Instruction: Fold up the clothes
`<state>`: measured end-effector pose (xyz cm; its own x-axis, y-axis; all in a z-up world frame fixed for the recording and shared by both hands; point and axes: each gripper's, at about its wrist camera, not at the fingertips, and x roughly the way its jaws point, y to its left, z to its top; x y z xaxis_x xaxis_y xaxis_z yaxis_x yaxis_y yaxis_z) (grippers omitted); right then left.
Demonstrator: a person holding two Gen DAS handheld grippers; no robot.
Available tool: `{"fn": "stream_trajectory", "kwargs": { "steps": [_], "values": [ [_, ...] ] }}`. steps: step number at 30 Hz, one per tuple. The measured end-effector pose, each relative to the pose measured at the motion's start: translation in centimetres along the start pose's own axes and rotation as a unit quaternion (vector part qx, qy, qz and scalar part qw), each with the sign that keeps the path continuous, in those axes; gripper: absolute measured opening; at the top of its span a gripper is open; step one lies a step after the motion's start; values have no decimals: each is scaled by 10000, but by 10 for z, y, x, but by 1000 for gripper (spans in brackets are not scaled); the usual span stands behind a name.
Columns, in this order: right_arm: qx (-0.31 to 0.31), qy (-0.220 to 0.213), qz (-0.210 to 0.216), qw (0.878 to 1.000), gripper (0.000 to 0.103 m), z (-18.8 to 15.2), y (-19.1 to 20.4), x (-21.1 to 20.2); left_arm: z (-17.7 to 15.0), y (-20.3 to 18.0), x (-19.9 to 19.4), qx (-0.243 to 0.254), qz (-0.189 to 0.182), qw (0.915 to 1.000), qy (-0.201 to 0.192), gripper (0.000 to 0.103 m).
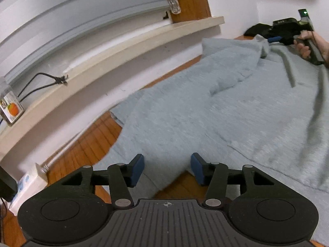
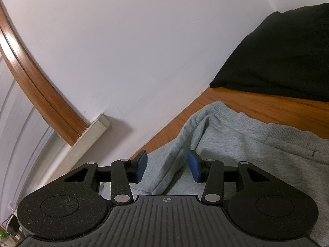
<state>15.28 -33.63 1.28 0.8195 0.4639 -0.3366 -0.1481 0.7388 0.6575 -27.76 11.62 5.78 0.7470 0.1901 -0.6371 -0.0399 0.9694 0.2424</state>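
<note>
now both tongs gape empty: left tongs [image 1: 167,169] over the sweatpants [image 1: 205,113] hem, right tongs [image 2: 167,167] straddling a waistband ridge; shallow bites could slip.

Pale heathered grey sweatpants [image 1: 216,111], ribbed at the waistband [image 2: 277,131]. Warm orange-brown wood grain on the bench [image 1: 82,150]. Solid black for the folded cloth [image 2: 283,57] in the corner. Matte black bodies on both grippers, left gripper [image 1: 167,168] and right gripper [image 2: 167,166], with bright blue pads [image 2: 141,165] on the jaws. White wall [image 2: 127,47], cream sill [image 1: 115,61], glossy brown window frame [image 2: 35,86]. Little card with an orange fruit picture [image 1: 12,109].
</note>
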Motion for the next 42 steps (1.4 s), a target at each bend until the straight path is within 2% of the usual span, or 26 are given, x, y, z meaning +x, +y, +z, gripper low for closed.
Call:
{"fn": "stream_trajectory", "kwargs": {
  "steps": [3, 4, 5, 6, 10, 15, 18, 19, 20, 22, 25, 28, 32, 33, 34, 35, 37, 39, 42],
  "values": [
    [-2, 0, 22, 10000, 48, 0, 0, 0, -3, 5, 0, -146, -193, 9997, 11, 57],
    [1, -1, 30, 10000, 48, 0, 0, 0, -4, 7, 0, -195, -257, 9995, 15, 49],
    [5, -1, 38, 10000, 48, 0, 0, 0, -4, 8, 0, -244, -321, 9992, 18, 14],
    [8, 1, 35, 10000, 48, 0, 0, 0, -5, 10, 0, -285, -363, 9989, 39, 2],
    [5, 10, 29, 10000, 48, 1, 1, 0, -7, 16, -4, -270, -132, 9995, 24, 1],
    [8, 7, 31, 10000, 49, 1, 1, 0, -2, 38, -49, -289, 208, 9992, -192, 1],
    [9, 6, 31, 10000, 49, 1, 1, 0, -3, 39, -58, -144, -24, 9999, 66, 6],
    [9, 6, 31, 10000, 49, 1, 0, 0, -3, 37, -58, -55, -21, 9999, 132, 20],
    [10, 6, 31, 10000, 49, 1, 0, 0, -2, 35, -58, -19, 77, 9999, 140, 48],
    [10, 5, 32, 10000, 49, 1, 0, 0, -2, 32, -58, -61, 240, 9997, 17, 75],
    [11, 4, 32, 10000, 49, 1, 0, -1, 4, 35, -51, -370, 187, 9989, -202, 75],
    [13, 5, 37, 10000, 49, 1, 0, -1, 17, 40, -31, -696, 191, 9963, -461, 81],
    [13, 9, 41, 10000, 49, 0, 0, -1, 41, 42, 11, -1376, -181, 9880, -672, 80],
    [13, 11, 40, 10000, 49, 0, 1, -1, 47, 40, 24, -1548, -319, 9853, -655, 76],
    [-3, 47, 54, 10000, 49, 0, 1, 0, 53, 36, 38, -1728, -491, 9819, -606, 56],
    [-25, 97, 75, 9999, 50, 0, 2, 1, 59, 32, 50, -1893, -657, 9781, -557, 45],
    [-144, 268, 159, 9994, 56, 0, 4, 5, 72, 19, 70, -2046, -884, 9731, -579, 45],
    [-433, 319, 3, 9986, 57, -1, 14, 6, 84, 0, 84, -1987, -1043, 9722, -674, 45],
    [-1029, 396, 65, 9939, 55, -8, 35, 3, 95, -26, 98, -1842, -1188, 9735, -658, 57]
  ]
}}
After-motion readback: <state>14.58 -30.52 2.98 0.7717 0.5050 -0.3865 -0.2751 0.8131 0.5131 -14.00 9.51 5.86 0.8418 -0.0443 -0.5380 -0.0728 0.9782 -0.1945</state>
